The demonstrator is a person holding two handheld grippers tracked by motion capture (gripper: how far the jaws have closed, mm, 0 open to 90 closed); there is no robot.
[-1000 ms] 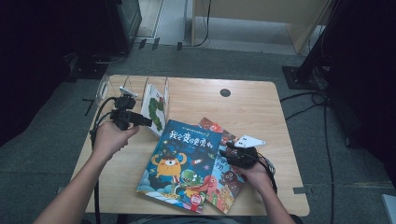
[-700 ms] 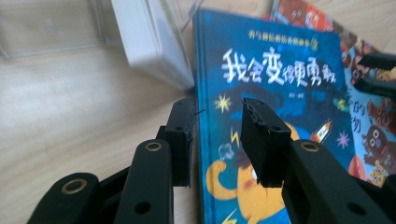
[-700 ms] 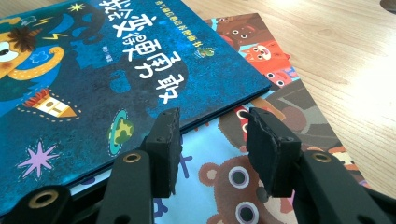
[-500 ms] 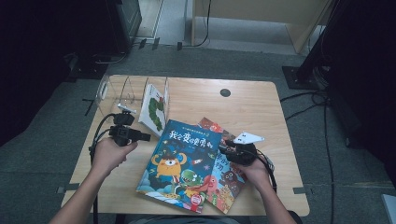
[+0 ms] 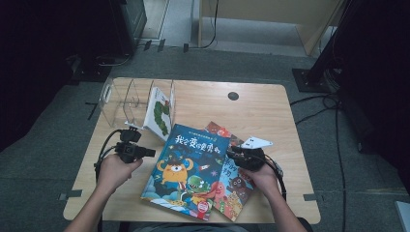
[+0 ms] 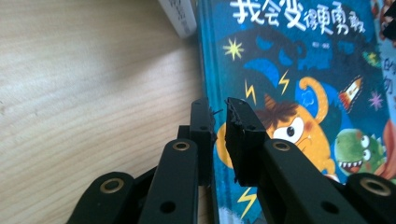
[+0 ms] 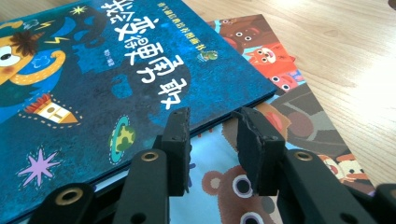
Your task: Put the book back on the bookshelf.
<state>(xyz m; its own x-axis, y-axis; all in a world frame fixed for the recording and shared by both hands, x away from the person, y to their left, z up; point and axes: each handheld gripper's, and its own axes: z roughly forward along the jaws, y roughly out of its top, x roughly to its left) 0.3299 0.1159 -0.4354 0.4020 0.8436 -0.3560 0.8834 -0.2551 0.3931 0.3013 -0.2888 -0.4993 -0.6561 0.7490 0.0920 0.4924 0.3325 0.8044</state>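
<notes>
Bear book (image 5: 235,181) mostly hidden under blue book (image 5: 186,169); blue cover cut by frame edges in gripper views

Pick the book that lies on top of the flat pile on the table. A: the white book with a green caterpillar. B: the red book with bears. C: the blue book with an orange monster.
C: the blue book overlaps the red bear book, covering its left part; the white book stands apart in the clear rack.

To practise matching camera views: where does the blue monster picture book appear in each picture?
High view: blue book at table centre, atop the red book.
Left gripper view: upper right, past the jaws.
Right gripper view: upper left.
Shared landmark: its white title characters.
</notes>
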